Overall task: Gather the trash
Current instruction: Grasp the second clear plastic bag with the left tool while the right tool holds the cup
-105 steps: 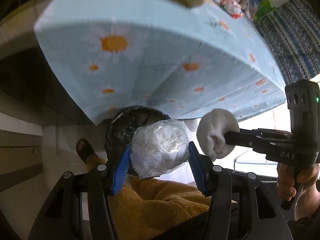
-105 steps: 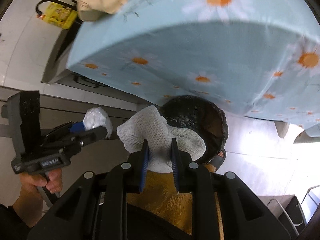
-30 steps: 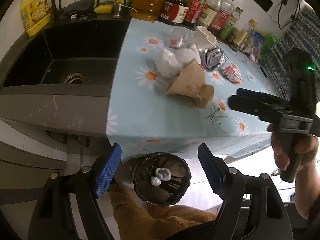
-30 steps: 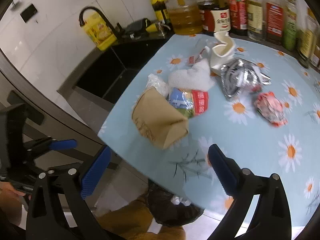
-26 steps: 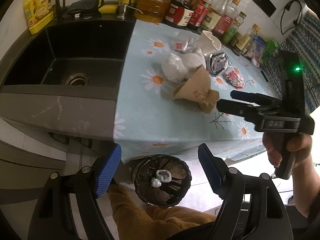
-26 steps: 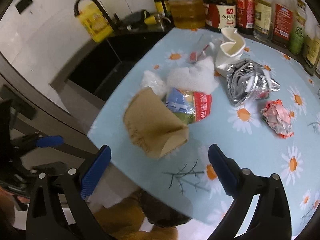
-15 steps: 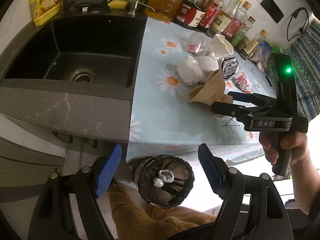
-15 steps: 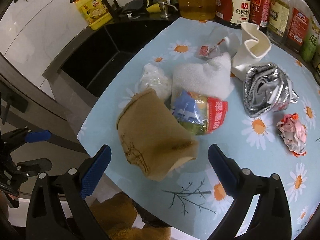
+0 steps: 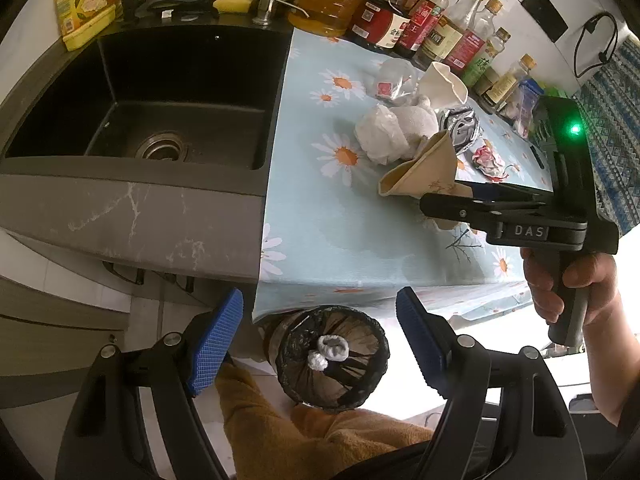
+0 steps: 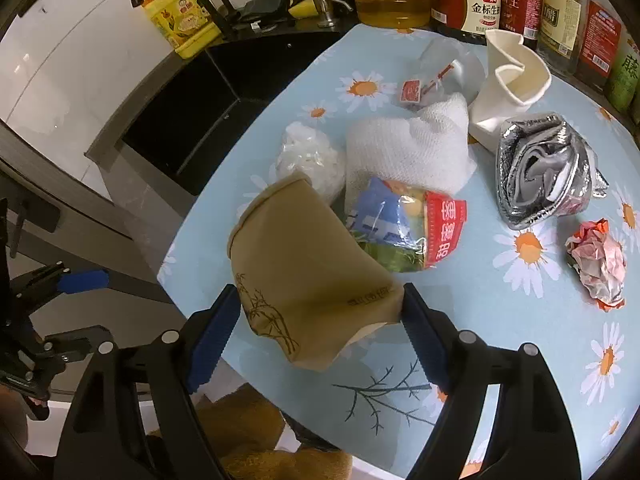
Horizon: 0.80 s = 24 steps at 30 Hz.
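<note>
right gripper (image 10: pixel 316 328) with its blue pads against both sides of a crushed brown paper cup (image 10: pixel 308 276) lying on its side near the front edge of the daisy-print tablecloth (image 10: pixel 500 360); the jaws have just been closing, with the cup between them and clamped. behind the cup, touching it, a colourful snack wrapper (image 10: pixel 404 232), a white mesh cloth (image 10: pixel 408 152) and a clear plastic bag of white material (image 10: pixel 308 156); farther back a crumpled white paper cup (image 10: pixel 508 88), a silver foil pouch (image 10: pixel 540 168) and, well to the right, a crumpled red wrapper (image 10: pixel 598 264). left gripper (image 9: pixel 320 340) holds nothing, its fingers wide apart, hanging over a black-lined waste bin (image 9: pixel 332 360) that stands on the floor below the table edge and holds two white wads (image 9: pixel 330 350). black sink (image 9: pixel 160 100) at left; sauce bottles (image 9: pixel 400 20) along the wall. a hand (image 9: pixel 568 280) grips the right gripper's handle.
</note>
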### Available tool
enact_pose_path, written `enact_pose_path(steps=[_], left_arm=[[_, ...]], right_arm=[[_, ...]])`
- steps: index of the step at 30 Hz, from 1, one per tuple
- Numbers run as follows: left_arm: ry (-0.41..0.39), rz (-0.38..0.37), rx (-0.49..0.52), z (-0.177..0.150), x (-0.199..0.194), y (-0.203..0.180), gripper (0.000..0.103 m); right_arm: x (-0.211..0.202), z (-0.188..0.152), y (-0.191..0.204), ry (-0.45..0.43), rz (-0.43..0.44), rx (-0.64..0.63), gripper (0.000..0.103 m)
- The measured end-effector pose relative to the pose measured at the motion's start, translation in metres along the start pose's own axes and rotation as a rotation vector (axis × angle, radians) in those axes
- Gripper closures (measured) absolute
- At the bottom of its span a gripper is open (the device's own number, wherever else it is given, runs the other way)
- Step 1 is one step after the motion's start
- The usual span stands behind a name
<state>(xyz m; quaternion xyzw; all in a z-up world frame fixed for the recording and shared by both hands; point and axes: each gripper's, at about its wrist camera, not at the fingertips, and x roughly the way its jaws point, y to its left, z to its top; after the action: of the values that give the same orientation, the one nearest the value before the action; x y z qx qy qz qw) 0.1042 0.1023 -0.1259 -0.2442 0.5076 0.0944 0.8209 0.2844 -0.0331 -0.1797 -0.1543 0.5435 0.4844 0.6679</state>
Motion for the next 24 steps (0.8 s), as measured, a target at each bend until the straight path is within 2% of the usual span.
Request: enact_pose_path(steps=[7, 13, 17, 24], left_arm=[[-0.011, 0.005, 0.029, 0.011, -0.001, -0.009, 0.026], [-0.021, 0.003, 0.103, 0.04, 0.007, -0.028, 0.026], [-0.025, 0.008, 0.157, 0.064, 0.022, -0.04, 0.026], [0.017, 0.004, 0.201, 0.1, 0.059, -0.056, 0.026]], right_arm=[[-0.029, -0.006, -0.005, -0.054, 0.033, 0.048, 0.023], [-0.063, -0.022, -0.022, -0.119, 0.032, 0.131, 0.023], [-0.079, -0.037, -0.036, -0.151, 0.036, 0.199, 0.023], [-0.098, -0.064, -0.063, -0.188, 0.003, 0.318, 0.023]])
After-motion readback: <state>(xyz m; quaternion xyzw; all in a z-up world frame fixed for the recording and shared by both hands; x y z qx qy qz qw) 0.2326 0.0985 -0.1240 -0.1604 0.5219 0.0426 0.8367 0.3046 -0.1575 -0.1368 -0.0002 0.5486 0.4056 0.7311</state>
